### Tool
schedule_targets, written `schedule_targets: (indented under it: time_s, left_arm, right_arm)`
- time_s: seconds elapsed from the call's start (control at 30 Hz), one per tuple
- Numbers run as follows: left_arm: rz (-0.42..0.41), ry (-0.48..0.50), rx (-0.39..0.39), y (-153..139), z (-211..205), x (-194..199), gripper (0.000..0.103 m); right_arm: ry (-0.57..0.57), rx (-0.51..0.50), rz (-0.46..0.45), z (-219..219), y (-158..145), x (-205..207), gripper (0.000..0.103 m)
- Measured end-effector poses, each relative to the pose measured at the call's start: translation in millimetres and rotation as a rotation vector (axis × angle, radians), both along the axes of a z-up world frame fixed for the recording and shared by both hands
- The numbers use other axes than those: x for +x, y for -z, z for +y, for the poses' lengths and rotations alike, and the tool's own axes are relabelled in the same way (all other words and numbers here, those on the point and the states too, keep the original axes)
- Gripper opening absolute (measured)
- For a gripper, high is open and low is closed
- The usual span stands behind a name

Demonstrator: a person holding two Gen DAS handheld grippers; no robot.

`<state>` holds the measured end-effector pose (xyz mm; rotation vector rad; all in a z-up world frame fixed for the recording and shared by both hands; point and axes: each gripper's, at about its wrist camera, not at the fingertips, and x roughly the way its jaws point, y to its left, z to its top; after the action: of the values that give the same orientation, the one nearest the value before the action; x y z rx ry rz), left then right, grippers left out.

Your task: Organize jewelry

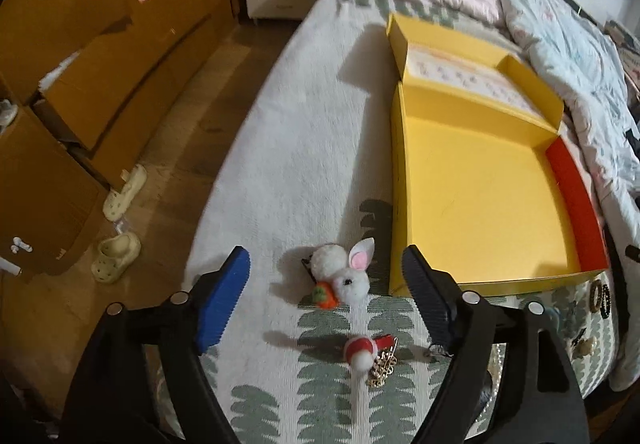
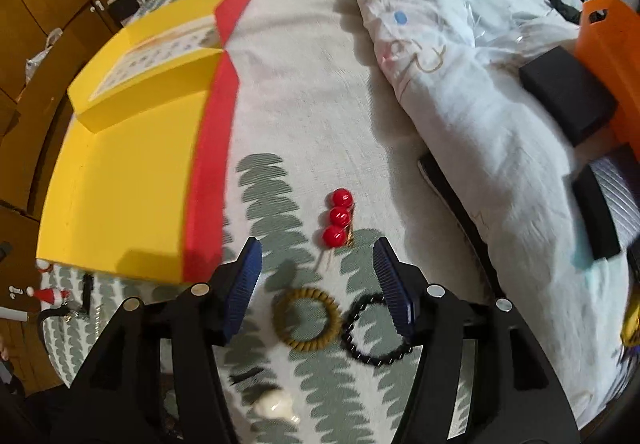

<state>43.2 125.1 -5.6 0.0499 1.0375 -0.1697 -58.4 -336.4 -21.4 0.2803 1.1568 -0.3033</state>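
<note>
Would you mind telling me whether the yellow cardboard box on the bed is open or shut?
Open: the yellow cardboard box has its lid folded back, and its bare yellow floor shows, nothing inside.

Open yellow box [image 1: 480, 196] lies empty on the bed, trinkets [image 2: 307, 320] scattered beside it.

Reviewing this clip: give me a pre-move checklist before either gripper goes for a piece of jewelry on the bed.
1. Left gripper open, nothing held: ok.
2. Right gripper open, nothing held: ok.
3. Yellow box open, floor bare: ok.
4. Bunny clip lies between the left jaws, untouched: ok.
5. Brown coil hair tie apart from the black bead bracelet: not ok, they touch.
6. Red bead hairpin lies free: ok.
</note>
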Motion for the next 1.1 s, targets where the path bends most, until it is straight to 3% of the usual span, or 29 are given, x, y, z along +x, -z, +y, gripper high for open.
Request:
schedule_targets:
  time_s: [0.2,0.5,0.63,0.77,0.93,1.1]
  left_arm:
    - [-0.096,-0.002,0.015,-23,0,-28,0.088]
    - [-0.101,0.022,0.018,-16,-17,-75,0.091]
    - [-0.108,0.018,0.052,-7,-25,-97,0.091]
    - [-0.128,0.01,0.065,-3,-28,-113,0.093]
    - [-0.155,0.003,0.106,2,-34,-128,0.095]
    - [-0.195,0.009,0.09,-7,-37,-138,0.095]
  right_arm:
    - [-0.03,0.004,-0.048,38,-17,-35,0.061]
    - [-0.055,0.004,-0.06,89,-16,-87,0.062]
    - [-0.028,-0.005,-0.066,97,-14,-103,0.063]
    - [-0.021,-0.019,-0.067,102,-9,-114,0.075]
    - [-0.028,0.006,-0.069,108,2,-125,0.075]
    - [-0.031,-0.018,-0.073,114,1,-133,0.075]
